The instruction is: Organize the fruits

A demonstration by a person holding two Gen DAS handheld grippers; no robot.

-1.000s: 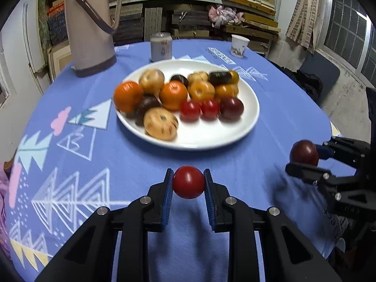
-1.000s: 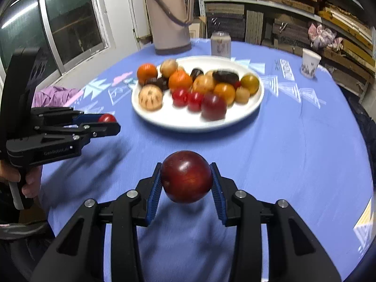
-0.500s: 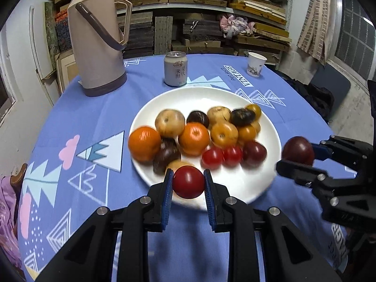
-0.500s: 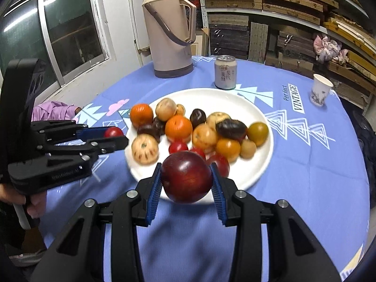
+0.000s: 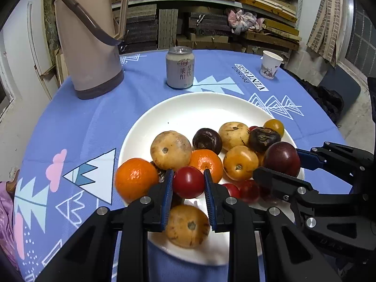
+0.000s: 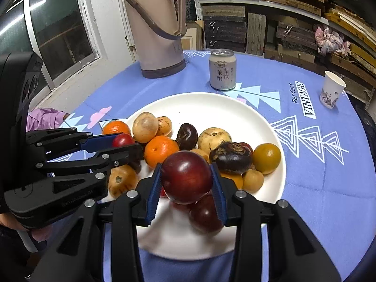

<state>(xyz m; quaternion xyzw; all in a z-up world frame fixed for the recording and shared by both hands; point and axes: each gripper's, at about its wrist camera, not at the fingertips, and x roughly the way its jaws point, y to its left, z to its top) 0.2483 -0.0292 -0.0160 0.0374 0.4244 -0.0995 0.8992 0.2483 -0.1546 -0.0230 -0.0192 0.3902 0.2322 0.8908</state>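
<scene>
A: Where do things stand?

B: The left gripper (image 5: 188, 183) is clenched on a small red fruit (image 5: 188, 182), held above the white plate (image 5: 188, 110) at about its 7 o'clock edge. The right gripper (image 6: 186, 181) grips a dark red plum (image 6: 186, 180) above the plate's 6 o'clock side, over other red fruit (image 6: 205, 213) lying there.

A: So how should the set-down go?

B: I'd lower each fruit onto bare plate, not onto the heap. The far half, from 10 to 2 o'clock, is free. Round fruit rolls, so I'd let it touch before spreading the jaws, and open slowly.

A: Any hazard?

B: The two tools hang close together; one at a time seems safer. The orange (image 5: 136, 179) at 8 o'clock sits near the rim and could be nudged off.
</scene>
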